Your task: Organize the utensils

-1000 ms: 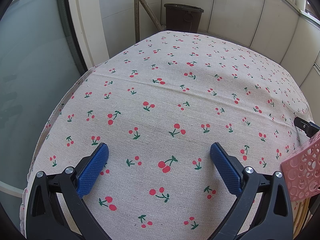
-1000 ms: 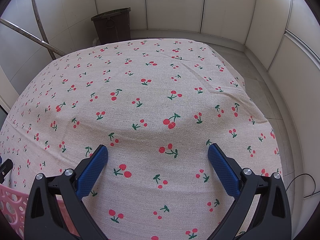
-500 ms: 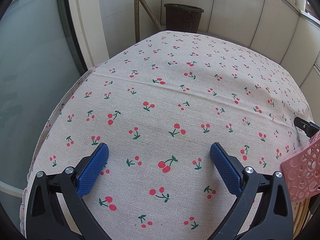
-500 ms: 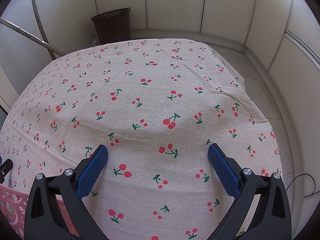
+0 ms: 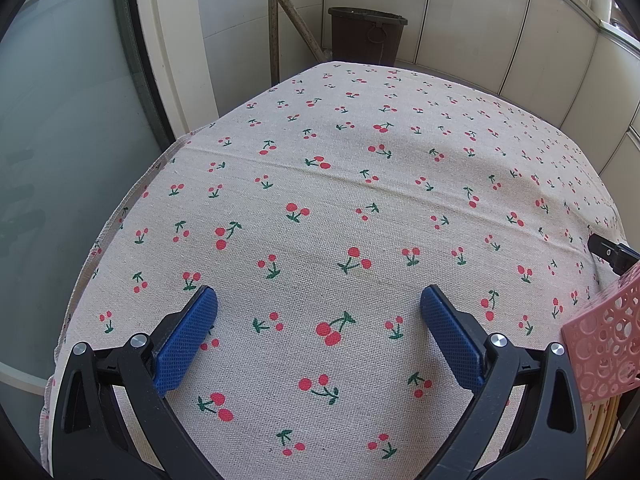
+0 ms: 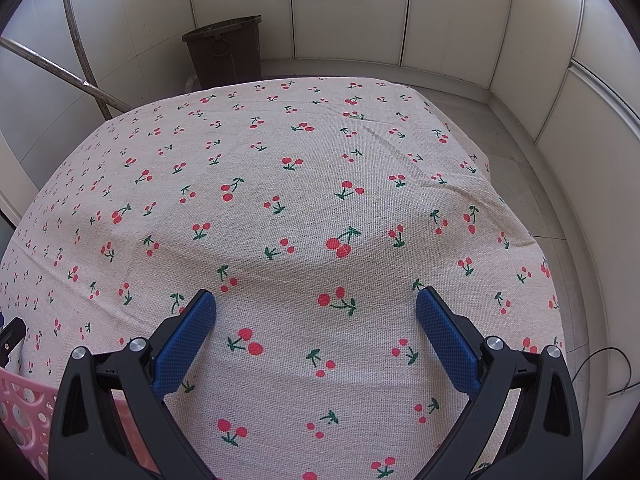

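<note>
Hovering over the tablecloth (image 5: pixel 320 208), the left gripper (image 5: pixel 318 304) has its jaws wide apart, nothing between them, only cherry-print cloth. Blue pads (image 5: pixel 186 338) face each other across the gap. Right of the right jaw, at the frame edge: pink perforated basket (image 5: pixel 604 348), just beside the jaw arm. Under the basket's lower edge, some pale stick-like pieces (image 5: pixel 600 432), possibly utensils, too cut off to tell. Above the basket, a black tip of the other gripper (image 5: pixel 610 250) pokes in. Far ahead of the jaws: dark bin (image 5: pixel 366 40) on the floor past the table's far edge, a slanted pole (image 5: pixel 292 8) left of it, glass door at far left.

Right wrist view: right gripper (image 6: pixel 316 306) also over the cloth (image 6: pixel 304 184), jaws wide apart, empty. Same pink basket (image 6: pixel 24 412) sits left of the left jaw, partly behind the jaw arm, bottom-left corner. Contents not visible here. Black tip (image 6: pixel 12 336) of the left gripper just above it. Ahead and left of the jaws: the bin (image 6: pixel 224 52) against the tiled wall, metal rail (image 6: pixel 60 74) further left. Right of the right jaw: table edge drops to tiled floor, thin black cable (image 6: pixel 608 372) lying there.
</note>
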`<state>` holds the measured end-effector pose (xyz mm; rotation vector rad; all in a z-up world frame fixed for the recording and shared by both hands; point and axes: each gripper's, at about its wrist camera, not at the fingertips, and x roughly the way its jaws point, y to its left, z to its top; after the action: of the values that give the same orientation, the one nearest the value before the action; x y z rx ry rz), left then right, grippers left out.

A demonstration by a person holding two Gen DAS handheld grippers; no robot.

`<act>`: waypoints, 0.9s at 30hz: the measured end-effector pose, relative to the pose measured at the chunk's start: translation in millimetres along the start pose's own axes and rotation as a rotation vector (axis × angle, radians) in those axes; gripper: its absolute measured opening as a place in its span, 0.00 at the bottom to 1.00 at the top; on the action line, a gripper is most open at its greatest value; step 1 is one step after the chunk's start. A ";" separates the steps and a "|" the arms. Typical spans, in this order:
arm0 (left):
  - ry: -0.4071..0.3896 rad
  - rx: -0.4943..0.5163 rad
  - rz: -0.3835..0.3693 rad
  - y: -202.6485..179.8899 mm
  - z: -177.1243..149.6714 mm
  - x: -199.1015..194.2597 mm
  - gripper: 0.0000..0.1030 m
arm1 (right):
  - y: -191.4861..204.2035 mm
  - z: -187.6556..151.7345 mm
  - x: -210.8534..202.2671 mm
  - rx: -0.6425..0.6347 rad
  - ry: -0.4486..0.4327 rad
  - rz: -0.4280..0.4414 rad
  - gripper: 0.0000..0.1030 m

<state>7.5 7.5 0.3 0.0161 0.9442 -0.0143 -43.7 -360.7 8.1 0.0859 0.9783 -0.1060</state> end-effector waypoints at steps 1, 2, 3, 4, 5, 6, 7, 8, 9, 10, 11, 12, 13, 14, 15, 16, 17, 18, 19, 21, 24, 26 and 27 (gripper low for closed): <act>0.000 0.000 0.000 -0.1 0.0 0.1 0.94 | 0.1 0.1 0.1 0.000 0.000 0.000 0.95; 0.000 0.000 0.000 -0.1 0.0 0.1 0.94 | 0.1 0.1 0.1 0.000 0.000 0.000 0.95; 0.000 0.000 0.000 -0.1 0.0 0.1 0.94 | 0.0 0.0 0.0 0.000 0.000 0.000 0.95; 0.000 0.000 0.000 -0.1 0.0 0.1 0.94 | 0.1 0.1 0.1 0.000 0.000 0.000 0.95; 0.000 0.000 0.000 0.0 0.0 0.0 0.94 | -0.2 -0.3 -0.2 0.000 0.000 0.000 0.95; 0.000 0.000 0.000 -0.1 0.0 0.1 0.94 | -0.2 -0.2 -0.1 0.000 0.000 0.000 0.95; 0.000 0.000 0.000 0.0 0.0 0.0 0.94 | -0.1 -0.1 -0.1 0.000 0.000 0.000 0.95; 0.000 0.000 0.000 -0.1 0.0 0.1 0.94 | -0.3 -0.2 -0.2 0.000 0.000 0.000 0.95; 0.000 0.000 0.000 -0.1 0.0 0.1 0.94 | 0.0 0.0 0.0 0.000 0.000 0.000 0.95; 0.000 0.000 0.000 -0.1 0.0 0.1 0.94 | 0.1 0.1 0.1 0.000 0.000 0.000 0.95; 0.000 0.000 0.000 -0.1 0.0 0.1 0.94 | 0.1 0.1 0.1 0.000 0.000 0.000 0.95; 0.000 0.000 0.000 -0.1 0.0 0.1 0.94 | 0.1 0.1 0.1 0.000 0.000 0.000 0.95; 0.000 0.000 0.000 0.0 0.0 0.0 0.94 | 0.1 0.1 0.1 0.000 0.000 0.000 0.95; 0.000 0.000 0.000 0.0 0.0 -0.1 0.94 | -0.3 -0.3 -0.2 0.000 0.000 0.000 0.95; 0.000 0.000 0.000 0.0 0.0 0.0 0.94 | 0.1 0.1 0.1 0.000 0.000 0.000 0.95; 0.000 0.000 0.000 0.0 0.0 0.0 0.94 | 0.1 0.1 0.1 0.000 0.000 0.000 0.95; 0.000 0.000 0.000 0.0 0.0 0.0 0.94 | 0.1 0.1 0.1 0.000 0.000 0.000 0.95; 0.000 0.000 0.000 -0.1 0.0 0.1 0.94 | -0.3 -0.3 -0.2 0.000 0.000 0.000 0.95; 0.000 0.000 0.000 -0.1 0.0 0.1 0.94 | 0.1 0.1 0.1 0.000 0.000 0.000 0.95; 0.000 0.000 0.000 -0.1 0.0 0.1 0.94 | 0.1 0.1 0.1 0.000 0.000 0.000 0.95; 0.000 0.000 0.000 0.0 0.0 0.0 0.94 | -0.3 -0.3 -0.2 0.000 0.000 0.000 0.95; 0.000 0.000 0.000 0.0 0.0 -0.1 0.94 | -0.3 -0.2 -0.2 0.000 0.000 0.000 0.95; 0.000 0.000 0.000 -0.1 0.0 0.1 0.94 | 0.0 0.0 0.0 0.000 0.000 0.000 0.95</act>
<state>7.6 7.4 0.3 0.0160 0.9442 -0.0143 -43.7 -360.7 8.1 0.0859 0.9783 -0.1060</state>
